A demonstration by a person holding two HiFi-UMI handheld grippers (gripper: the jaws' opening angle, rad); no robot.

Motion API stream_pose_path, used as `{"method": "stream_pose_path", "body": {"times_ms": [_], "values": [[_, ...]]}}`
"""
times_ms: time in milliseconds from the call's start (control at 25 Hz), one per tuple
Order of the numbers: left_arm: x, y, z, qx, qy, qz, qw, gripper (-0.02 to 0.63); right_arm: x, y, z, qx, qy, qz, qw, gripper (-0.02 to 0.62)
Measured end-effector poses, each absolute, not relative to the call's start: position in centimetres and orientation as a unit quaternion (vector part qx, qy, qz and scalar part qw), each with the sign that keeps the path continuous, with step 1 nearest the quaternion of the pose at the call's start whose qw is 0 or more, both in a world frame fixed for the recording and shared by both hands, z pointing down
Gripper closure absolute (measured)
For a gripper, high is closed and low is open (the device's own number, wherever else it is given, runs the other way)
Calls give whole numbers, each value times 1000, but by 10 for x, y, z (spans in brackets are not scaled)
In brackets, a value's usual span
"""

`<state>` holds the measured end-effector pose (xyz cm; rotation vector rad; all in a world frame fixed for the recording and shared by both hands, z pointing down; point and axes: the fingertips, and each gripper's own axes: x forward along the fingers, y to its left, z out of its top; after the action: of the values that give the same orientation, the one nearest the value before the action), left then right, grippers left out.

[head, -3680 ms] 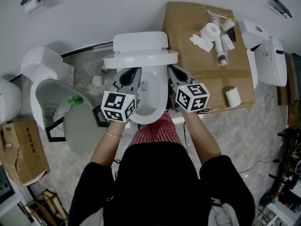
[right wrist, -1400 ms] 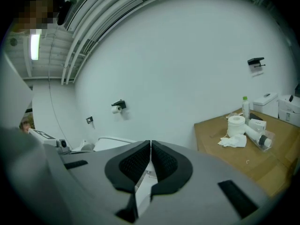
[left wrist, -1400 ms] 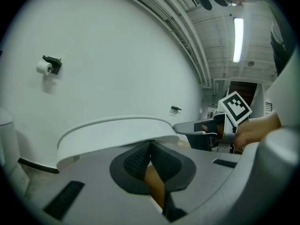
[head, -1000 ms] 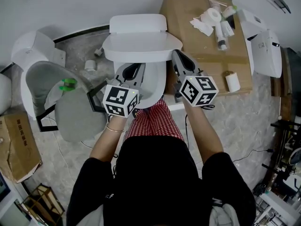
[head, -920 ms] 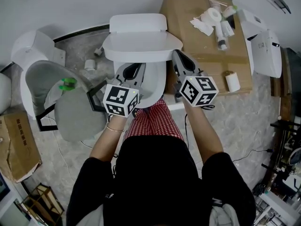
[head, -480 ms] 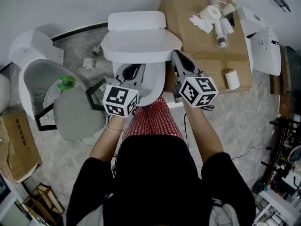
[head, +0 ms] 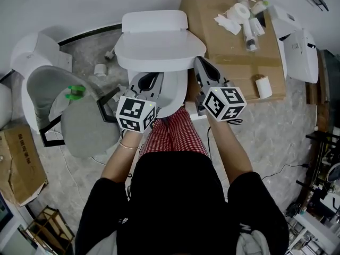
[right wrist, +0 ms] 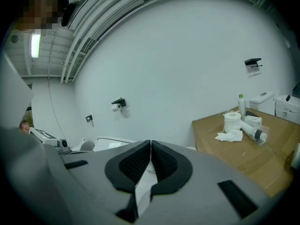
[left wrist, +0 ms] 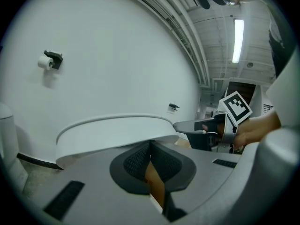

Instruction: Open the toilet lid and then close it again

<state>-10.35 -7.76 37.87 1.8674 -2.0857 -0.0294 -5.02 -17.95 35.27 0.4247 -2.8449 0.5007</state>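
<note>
The toilet lid (head: 158, 51) is tilted up above the bowl (head: 174, 97). The left gripper (head: 150, 78) and the right gripper (head: 201, 65) both have their jaws pressed together, holding nothing.

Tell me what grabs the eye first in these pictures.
The white toilet at top centre of the head view, its lid raised off the bowl. Right before it, the left tool and right tool, both shut, each bearing a black-and-white marker cube. At right, a cardboard box littered with paper rolls.
</note>
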Motion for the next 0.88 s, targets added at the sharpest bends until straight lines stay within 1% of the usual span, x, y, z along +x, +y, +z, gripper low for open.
{"method": "stream_pose_path", "body": {"times_ms": [560,880], "values": [[-96,-71,388,654,-737,-19,173,601,-41,-171,360,134,-972,157,117,572],[-87,-58,400,641,-744,-16,186,603,-33,-160,372,129,-971,157,125,572]]}}
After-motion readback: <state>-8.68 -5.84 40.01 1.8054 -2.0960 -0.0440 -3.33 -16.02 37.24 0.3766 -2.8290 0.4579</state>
